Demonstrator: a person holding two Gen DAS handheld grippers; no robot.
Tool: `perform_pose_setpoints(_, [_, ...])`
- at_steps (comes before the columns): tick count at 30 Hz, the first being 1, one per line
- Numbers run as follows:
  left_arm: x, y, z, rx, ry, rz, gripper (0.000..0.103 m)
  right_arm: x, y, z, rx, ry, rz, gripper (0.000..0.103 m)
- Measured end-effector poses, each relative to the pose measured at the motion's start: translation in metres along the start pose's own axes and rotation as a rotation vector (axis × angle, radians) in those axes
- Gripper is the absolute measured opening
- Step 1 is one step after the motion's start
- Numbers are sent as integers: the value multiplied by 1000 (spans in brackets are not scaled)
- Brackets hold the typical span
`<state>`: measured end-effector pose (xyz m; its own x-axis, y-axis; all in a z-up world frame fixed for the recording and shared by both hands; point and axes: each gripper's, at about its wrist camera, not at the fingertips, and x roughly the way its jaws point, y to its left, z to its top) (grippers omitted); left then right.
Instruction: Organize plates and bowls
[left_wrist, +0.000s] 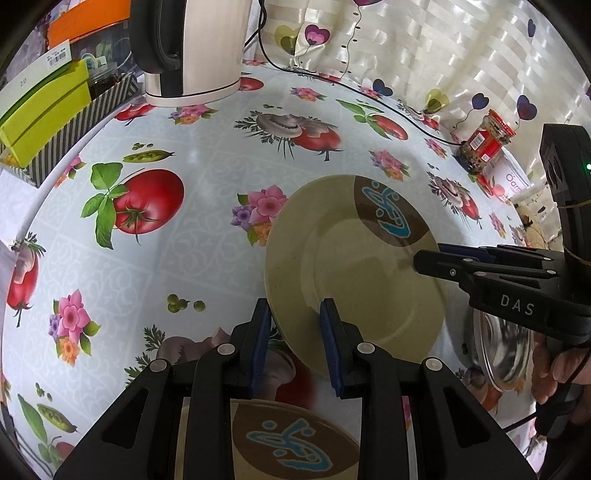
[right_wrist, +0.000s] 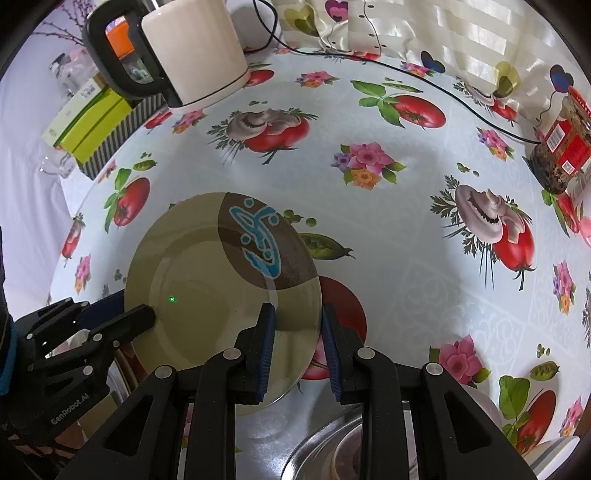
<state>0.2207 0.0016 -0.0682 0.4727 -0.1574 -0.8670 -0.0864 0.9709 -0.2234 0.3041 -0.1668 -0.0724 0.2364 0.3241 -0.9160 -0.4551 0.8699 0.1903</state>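
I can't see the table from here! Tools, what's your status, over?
Left tool and right tool both clamped on the plate rim. Plate raised off the tablecloth. Steel bowl close below right tool.

A second patterned plate (left_wrist: 291, 443) lies half hidden behind the fingers, cut off by the bottom edge.
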Motion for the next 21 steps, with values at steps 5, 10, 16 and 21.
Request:
perform_pose_setpoints(5, [1,2,0,-4,-1,0,28,2,1,2,2,5,2,25])
perform_pose_setpoints(10, [0,5,-1,-9,-8,-4,28,7,5,4,-14,22,-5,29])
perform_pose_setpoints(16, [3,7,-1,-15,-2,-8,29,11,6,4,-15,41,9,36])
perform_pose_setpoints(21, [5,6,-2,-7,-8,-6,31,9,8,1,-29,42,-4,36])
